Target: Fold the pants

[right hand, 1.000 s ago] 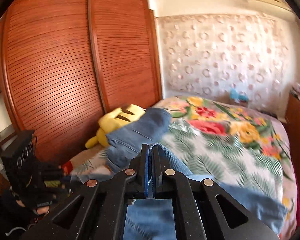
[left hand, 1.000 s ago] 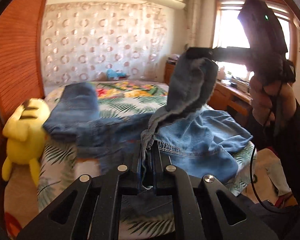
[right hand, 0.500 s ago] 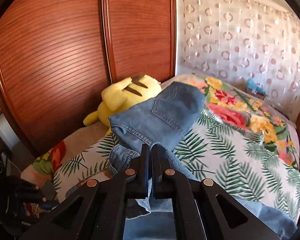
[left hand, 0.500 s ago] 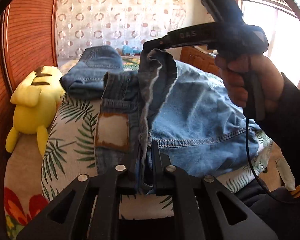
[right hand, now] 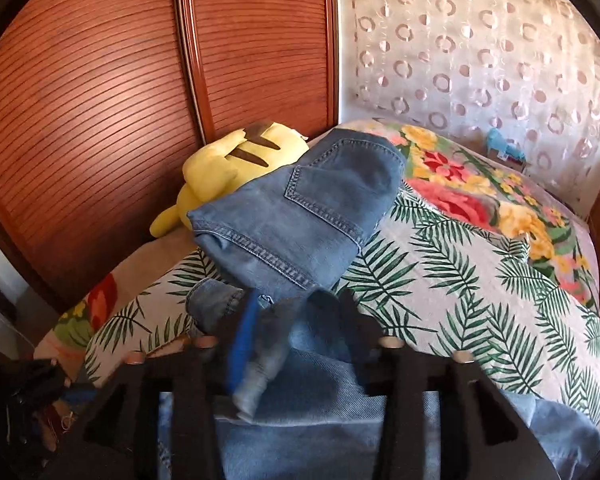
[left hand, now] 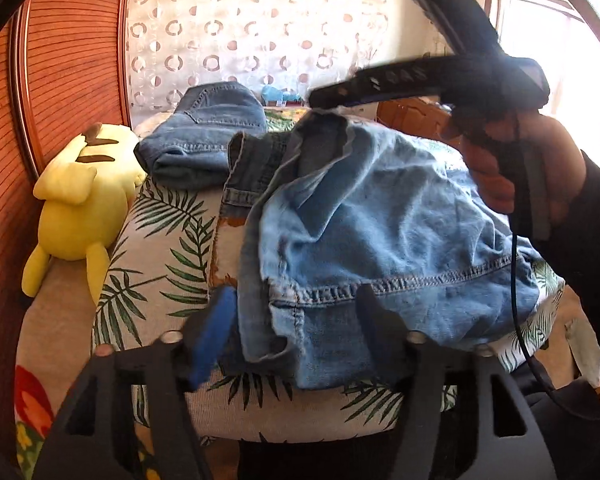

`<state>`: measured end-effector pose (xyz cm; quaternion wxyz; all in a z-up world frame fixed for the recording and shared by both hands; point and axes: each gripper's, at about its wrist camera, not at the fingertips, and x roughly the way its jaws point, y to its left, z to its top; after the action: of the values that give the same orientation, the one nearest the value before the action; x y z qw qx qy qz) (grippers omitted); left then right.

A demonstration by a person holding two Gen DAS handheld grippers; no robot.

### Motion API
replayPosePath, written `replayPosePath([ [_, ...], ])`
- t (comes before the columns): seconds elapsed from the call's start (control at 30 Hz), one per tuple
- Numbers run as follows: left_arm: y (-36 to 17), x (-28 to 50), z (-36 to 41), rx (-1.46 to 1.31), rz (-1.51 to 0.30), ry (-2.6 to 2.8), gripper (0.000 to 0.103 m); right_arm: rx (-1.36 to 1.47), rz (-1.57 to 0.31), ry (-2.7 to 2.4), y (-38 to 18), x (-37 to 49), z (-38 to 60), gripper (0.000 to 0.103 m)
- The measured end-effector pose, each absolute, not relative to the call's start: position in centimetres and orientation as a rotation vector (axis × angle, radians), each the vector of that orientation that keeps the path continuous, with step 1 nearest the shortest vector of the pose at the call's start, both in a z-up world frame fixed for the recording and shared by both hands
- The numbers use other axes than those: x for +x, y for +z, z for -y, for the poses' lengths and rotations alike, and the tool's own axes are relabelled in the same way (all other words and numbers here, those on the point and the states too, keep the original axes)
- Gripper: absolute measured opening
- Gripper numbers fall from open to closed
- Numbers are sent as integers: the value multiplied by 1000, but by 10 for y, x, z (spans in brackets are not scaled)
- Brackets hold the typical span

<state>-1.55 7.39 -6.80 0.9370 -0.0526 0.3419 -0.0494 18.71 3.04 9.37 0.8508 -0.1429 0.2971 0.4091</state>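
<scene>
The light-blue pants (left hand: 380, 232) lie in a rumpled, partly folded heap at the near edge of the bed (left hand: 160, 264), well short of the darker, already folded pair (left hand: 208, 132) that sits farther up beside the yellow plush toy (left hand: 76, 200).

The left gripper (left hand: 296, 316) has just been opening. Its jaws stand wide on either side of the near hem, with the cloth between them but no pad pressing on it, so the fold rests on the bed under its own weight.

The right gripper (right hand: 300, 328) has also just been opening. In its own view the jaws stand apart over the far end of the heap, with a fold of denim between them. That view is blurred, so I cannot tell whether the cloth touches a pad.

The long axis of the heap runs from the left gripper's hem away toward the right gripper, roughly along the bed's edge. Each gripper sits at one end, and the left one is nearer the seam line (left hand: 400, 280). Any further fold probably has to bring one end over the other along that axis.
</scene>
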Motion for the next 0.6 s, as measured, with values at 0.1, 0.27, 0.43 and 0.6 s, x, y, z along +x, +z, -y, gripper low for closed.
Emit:
replayPosePath([
  [0.1, -63, -16, -75, -110, -674, -90, 67, -310, -591, 835, 92, 183, -12, 55],
  [0.27, -57, -15, -74, -103, -640, -88, 67, -284, -568, 760, 81, 172, 48, 56],
  [0.43, -65, -3, -72, -93, -666, -75, 67, -276, -603, 664, 43, 155, 109, 56],
  [0.6, -75, 4, -70, -100, -694, -71, 67, -205, -634, 626, 15, 133, 152, 56],
])
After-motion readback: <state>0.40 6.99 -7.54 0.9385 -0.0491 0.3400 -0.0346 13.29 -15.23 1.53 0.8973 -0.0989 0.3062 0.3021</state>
